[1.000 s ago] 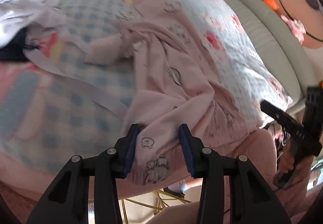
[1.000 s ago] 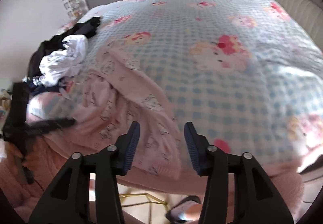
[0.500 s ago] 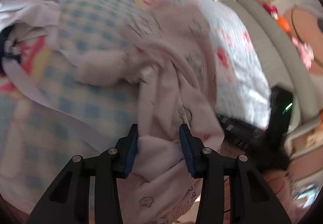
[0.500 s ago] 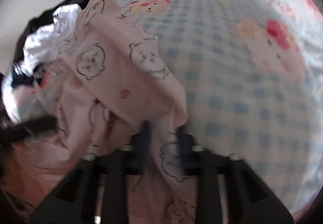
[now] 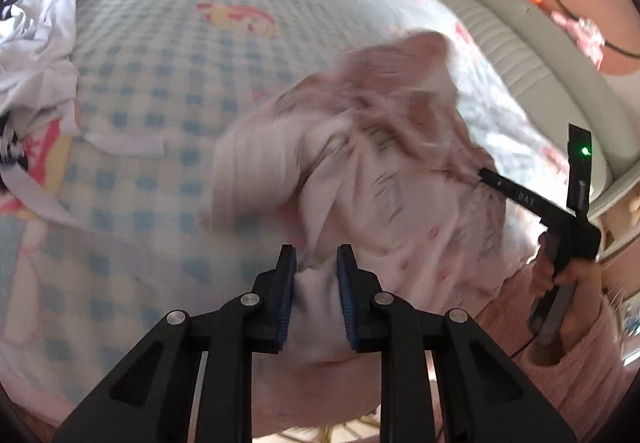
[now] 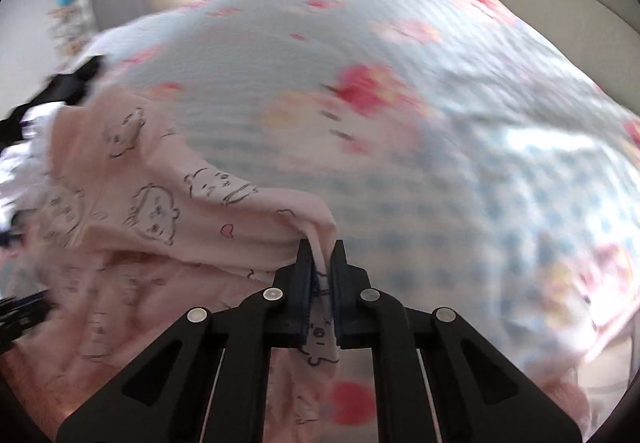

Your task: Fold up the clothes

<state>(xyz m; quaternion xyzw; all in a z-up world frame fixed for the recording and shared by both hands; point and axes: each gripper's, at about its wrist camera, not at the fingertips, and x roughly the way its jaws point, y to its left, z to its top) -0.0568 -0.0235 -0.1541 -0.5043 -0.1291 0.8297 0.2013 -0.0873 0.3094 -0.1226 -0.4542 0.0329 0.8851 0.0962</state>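
Checked blue-and-white bedding (image 6: pixel 460 203) with cartoon prints covers the bed where I'm working. My right gripper (image 6: pixel 321 263) has its jaws clamped on a thin hem of the pink garment (image 6: pixel 132 203), a soft knit with line-drawn faces, so I can lift that edge. My left gripper (image 5: pixel 316 271) is closing its jaws around a thicker bunch of the same cloth, probably to spread it. A rumpled white garment (image 5: pixel 36 43) sits aside.

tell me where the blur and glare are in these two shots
Left wrist view: the pink garment is smeared by motion, the checked bedspread fairly sharp, fisheye bending the edges. Right wrist view: the bedspread is streaked, with washed-out glare at right, while the cloth pinched in the right gripper stays crisp.
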